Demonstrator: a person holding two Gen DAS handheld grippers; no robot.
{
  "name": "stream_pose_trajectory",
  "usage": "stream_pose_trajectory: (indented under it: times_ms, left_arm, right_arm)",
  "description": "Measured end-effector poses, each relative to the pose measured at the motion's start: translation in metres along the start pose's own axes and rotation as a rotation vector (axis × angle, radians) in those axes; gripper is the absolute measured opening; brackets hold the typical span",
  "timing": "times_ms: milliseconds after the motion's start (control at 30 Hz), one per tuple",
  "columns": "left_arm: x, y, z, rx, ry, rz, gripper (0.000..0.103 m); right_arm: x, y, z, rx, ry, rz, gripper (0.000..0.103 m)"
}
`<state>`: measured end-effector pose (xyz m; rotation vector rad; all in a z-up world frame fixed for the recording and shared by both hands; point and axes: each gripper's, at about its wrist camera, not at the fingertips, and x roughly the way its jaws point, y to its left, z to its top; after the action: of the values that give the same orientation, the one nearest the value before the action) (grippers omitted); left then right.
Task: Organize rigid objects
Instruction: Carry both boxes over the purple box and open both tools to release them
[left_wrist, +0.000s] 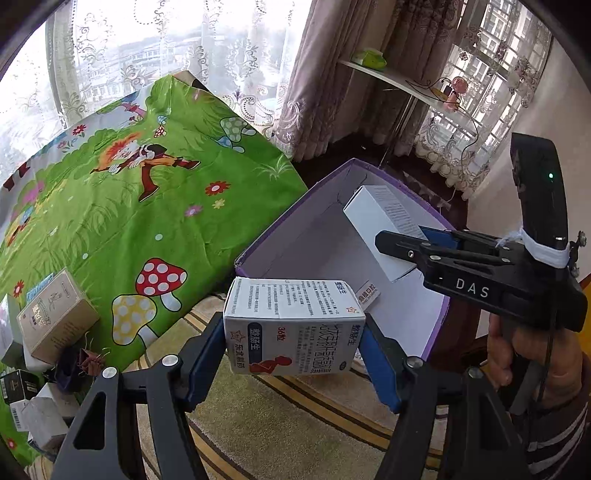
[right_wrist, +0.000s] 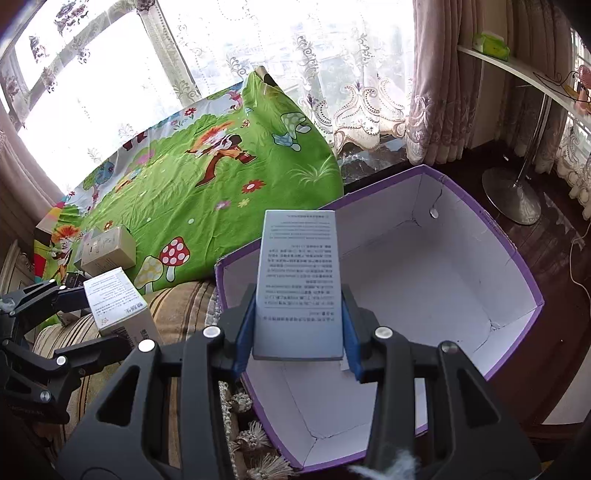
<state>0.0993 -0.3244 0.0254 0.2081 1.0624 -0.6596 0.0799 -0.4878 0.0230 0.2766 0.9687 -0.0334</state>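
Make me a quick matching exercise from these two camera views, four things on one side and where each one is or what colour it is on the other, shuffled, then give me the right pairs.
Things:
1. medicine box with the red figure
2. plain white box with small print
3. big cardboard bin
4. tan box

Place or colour:
A. purple outside, white inside
B. lying on the green cartoon sheet
C. clamped in the left gripper
D. clamped in the right gripper, held over the bin

Pairs: 1-C, 2-D, 3-A, 4-B
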Motion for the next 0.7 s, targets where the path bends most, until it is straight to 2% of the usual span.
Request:
stream_pose_trajectory:
  times_ms: [267,467,500,633,700]
  left_arm:
    - [0.035,-0.034,0.017,0.061,0.061,-0.031,0.071]
    - [0.046,-0.040,0.021,0.054,0.082,-0.071,0.075]
    - [0.045,-0.040,0.021,0.049,0.078,-0.072,0.075]
    - [0.036,-0.038,0.022,0.022,0.033,-0.108,0.075]
    - [0.030,-0.037,0.021,0.010,0.001,-0.138,0.075]
  right_arm:
    - [0.010,-0.032,-0.002,0.067,0.009,-0.026,0.046]
    - [0.011,-0.043,-0.004,0.101,0.012,-0.033,0.046]
    - [0.012,-0.044,-0.004,0.105,0.013,-0.031,0.048]
    - [0.009,-0.045,-0.003,0.120,0.002,-0.028,0.068]
    - [0.007,-0.044,-0.002,0.117,-0.005,-0.028,0.070]
